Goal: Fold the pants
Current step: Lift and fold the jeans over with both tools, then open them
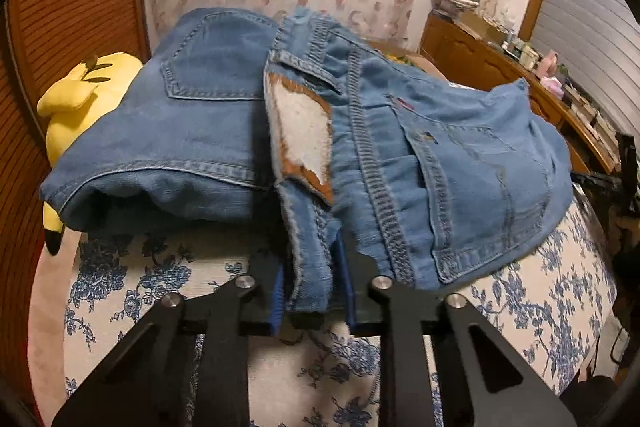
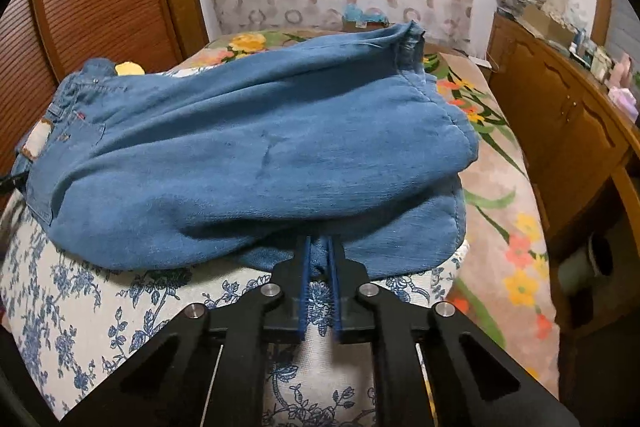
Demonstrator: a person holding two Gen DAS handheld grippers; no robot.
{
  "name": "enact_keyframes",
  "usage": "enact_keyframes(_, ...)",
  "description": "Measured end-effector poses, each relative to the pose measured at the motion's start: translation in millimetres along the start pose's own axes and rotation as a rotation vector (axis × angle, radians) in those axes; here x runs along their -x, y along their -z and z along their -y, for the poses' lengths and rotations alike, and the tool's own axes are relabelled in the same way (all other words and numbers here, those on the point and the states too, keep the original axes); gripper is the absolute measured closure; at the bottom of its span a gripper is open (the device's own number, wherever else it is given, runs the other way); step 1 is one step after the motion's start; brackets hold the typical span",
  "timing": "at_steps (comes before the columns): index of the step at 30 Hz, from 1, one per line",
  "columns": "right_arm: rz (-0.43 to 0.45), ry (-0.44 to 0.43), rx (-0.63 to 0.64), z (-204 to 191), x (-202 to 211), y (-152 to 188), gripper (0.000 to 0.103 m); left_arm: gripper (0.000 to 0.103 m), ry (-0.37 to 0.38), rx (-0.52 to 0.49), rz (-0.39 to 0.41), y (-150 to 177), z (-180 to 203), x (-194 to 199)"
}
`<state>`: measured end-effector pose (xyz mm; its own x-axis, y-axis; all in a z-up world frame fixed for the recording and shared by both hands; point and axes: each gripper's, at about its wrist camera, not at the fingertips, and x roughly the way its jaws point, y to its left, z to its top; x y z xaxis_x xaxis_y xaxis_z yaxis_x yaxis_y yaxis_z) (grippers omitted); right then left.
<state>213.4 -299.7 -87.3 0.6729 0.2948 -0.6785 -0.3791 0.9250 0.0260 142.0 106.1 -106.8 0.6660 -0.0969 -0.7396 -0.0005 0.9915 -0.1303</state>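
A pair of blue jeans [image 1: 460, 163] lies folded on a bed with a blue-flowered sheet [image 1: 160, 291]. In the left wrist view the waistband with a worn brown-and-white patch [image 1: 302, 135] faces me, and my left gripper [image 1: 312, 279] is shut on the waistband edge. A second folded pair of jeans [image 1: 192, 131] lies to the left. In the right wrist view the jeans [image 2: 256, 155] lie in a folded bundle, and my right gripper [image 2: 320, 259] is shut on their near lower edge.
A yellow plush toy [image 1: 76, 107] sits behind the second jeans at left. A wooden cabinet [image 2: 560, 131] with clutter on top stands at right. A flowered blanket [image 2: 500, 211] covers the bed's right side. A wooden louvred door [image 2: 92, 11] is at left.
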Motion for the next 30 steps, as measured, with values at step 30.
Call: enact_keyframes(30, 0.211, 0.019, 0.03, -79.5, 129.8, 80.6, 0.1, 0.093, -0.107, 0.014, 0.399, -5.7, -40.3, 169.1)
